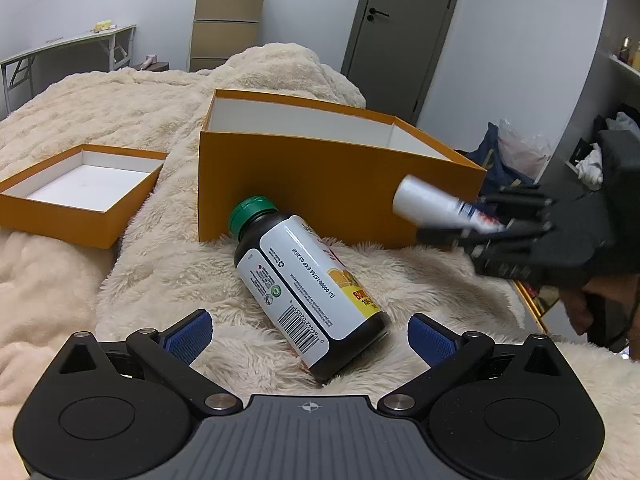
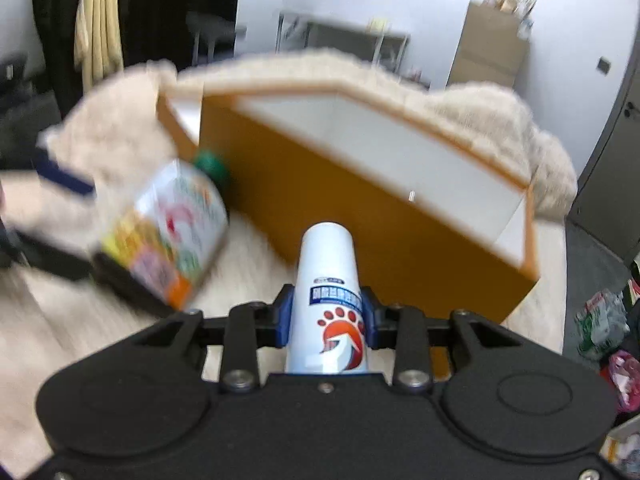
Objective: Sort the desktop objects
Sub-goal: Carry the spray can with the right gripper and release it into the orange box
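A dark vitamin bottle (image 1: 304, 284) with a green cap and white label lies on its side on the fluffy blanket, its cap against the big orange box (image 1: 304, 184). My left gripper (image 1: 310, 338) is open, its blue pads on either side of the bottle's base. My right gripper (image 2: 326, 312) is shut on a white spray can (image 2: 328, 280) with a red paw logo, held in the air in front of the box (image 2: 360, 208). The can (image 1: 436, 204) and the right gripper (image 1: 480, 226) also show in the left wrist view. The vitamin bottle (image 2: 168, 232) is blurred in the right wrist view.
A shallow orange lid (image 1: 76, 196) with a white inside lies on the blanket (image 1: 120, 120) left of the box. A grey door (image 1: 404, 36), a cabinet (image 1: 226, 16) and a folding table (image 1: 68, 46) stand behind. Bags lie on the floor at the right (image 2: 604, 320).
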`<move>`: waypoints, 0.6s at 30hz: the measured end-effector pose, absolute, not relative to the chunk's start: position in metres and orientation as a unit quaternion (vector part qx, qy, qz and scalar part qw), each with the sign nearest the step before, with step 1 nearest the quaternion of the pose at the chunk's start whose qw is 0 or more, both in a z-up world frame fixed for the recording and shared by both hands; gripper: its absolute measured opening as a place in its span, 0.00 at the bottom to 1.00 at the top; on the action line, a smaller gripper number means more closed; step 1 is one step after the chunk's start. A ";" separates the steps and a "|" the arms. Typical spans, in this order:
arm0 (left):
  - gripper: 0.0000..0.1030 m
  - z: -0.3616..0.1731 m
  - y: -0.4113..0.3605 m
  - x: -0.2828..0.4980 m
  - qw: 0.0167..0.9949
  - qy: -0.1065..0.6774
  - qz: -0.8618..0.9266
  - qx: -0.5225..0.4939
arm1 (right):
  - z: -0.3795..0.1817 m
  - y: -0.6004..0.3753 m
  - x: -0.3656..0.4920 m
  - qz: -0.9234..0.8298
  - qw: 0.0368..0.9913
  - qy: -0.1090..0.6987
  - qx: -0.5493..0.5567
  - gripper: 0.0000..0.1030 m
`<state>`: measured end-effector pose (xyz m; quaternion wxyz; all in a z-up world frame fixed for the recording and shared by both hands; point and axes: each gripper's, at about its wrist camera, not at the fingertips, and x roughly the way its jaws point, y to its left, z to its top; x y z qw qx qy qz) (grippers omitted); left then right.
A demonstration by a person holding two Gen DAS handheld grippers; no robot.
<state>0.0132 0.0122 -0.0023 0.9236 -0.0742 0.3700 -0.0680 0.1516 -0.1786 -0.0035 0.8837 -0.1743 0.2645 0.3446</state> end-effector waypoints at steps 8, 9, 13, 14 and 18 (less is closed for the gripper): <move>1.00 -0.003 0.011 0.014 0.923 0.371 -0.069 -0.073 | 0.028 -0.189 0.187 0.335 0.904 0.236 -0.120 0.32; 1.00 -0.003 0.011 0.014 0.923 0.372 -0.070 -0.072 | 0.032 -0.190 0.192 0.333 0.907 0.233 -0.114 0.32; 1.00 -0.004 0.009 0.014 0.922 0.373 -0.070 -0.069 | 0.049 -0.195 0.212 0.327 0.916 0.217 -0.086 0.32; 1.00 -0.004 0.009 0.014 0.922 0.373 -0.071 -0.068 | 0.053 -0.196 0.217 0.325 0.918 0.214 -0.079 0.32; 1.00 -0.006 0.009 0.013 0.922 0.374 -0.071 -0.071 | 0.070 -0.201 0.238 0.317 0.926 0.199 -0.052 0.32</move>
